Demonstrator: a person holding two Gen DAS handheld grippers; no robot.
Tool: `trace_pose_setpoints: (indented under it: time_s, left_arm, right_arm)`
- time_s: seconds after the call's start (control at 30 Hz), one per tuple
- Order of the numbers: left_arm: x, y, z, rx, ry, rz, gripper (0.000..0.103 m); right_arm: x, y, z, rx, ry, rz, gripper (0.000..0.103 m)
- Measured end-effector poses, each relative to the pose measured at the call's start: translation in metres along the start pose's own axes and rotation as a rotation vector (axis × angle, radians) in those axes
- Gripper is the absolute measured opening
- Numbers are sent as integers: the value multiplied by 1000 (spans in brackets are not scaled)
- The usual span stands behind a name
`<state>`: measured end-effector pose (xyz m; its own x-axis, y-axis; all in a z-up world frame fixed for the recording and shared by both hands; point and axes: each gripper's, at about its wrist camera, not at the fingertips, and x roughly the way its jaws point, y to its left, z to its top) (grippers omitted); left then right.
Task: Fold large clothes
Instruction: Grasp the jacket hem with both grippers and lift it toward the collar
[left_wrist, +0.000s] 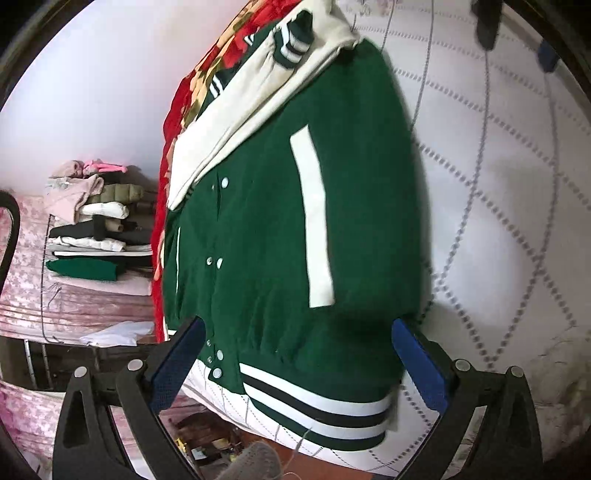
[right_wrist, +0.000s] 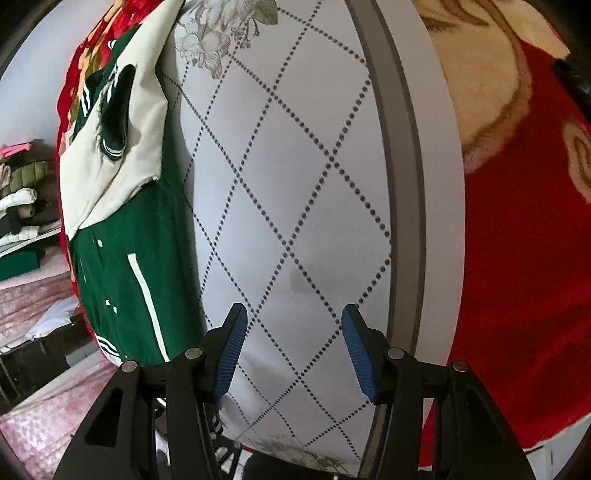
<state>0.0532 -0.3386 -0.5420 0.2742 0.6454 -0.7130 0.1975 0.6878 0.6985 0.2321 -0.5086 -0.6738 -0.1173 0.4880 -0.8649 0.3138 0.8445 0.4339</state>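
The green jacket (left_wrist: 280, 206) (cream sleeves, striped hem) lies flat on the quilted bed (left_wrist: 498, 192), filling the frame's centre. The left hand-held gripper (left_wrist: 295, 354) hovers spread above its hem; the right hand-held gripper (right_wrist: 291, 350) is spread, empty, over bare quilt.

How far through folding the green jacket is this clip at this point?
Partly done: the green jacket lies snapped shut on the quilted sheet, cream sleeves already folded across its chest. In hand: nothing; the left gripper and right gripper are both open and empty. Left: folding the body, hem upward.
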Motion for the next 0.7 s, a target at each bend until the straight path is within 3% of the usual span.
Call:
trace_pose_setpoints:
  time_s: [0.1, 0.23, 0.33, 0.47, 0.5, 0.53, 0.57, 0.63, 0.7]
  left_arm:
    - [2, -14, -3, 40, 2, -7, 103]
    - [46, -25, -4, 89, 48, 50, 103]
    - [62, 4, 4, -16, 70, 50, 103]
    - [76, 39, 9, -114, 97, 67, 102]
    - [74, 46, 10, -146, 96, 46, 93]
    - [72, 53, 10, -174, 94, 13, 74]
    - [69, 59, 10, -198, 87, -19, 63]
    - [61, 66, 11, -231, 71, -95, 26]
    - [56, 70, 13, -244, 59, -111, 21]
  right_arm:
    - [0, 0, 4, 3, 0, 6, 55]
    - [7, 5, 7, 7, 1, 10, 55]
    - [15, 14, 16, -8, -2, 20, 55]
    - [27, 32, 40, -42, -29, 120, 55]
    - [29, 38, 48, -48, -41, 168, 56]
    - [32, 45, 57, -54, -52, 232, 57]
    - [34, 51, 64, -54, -58, 284, 63]
    - [43, 62, 82, -31, -68, 443, 73]
    - [52, 70, 97, -1, -62, 551, 74]
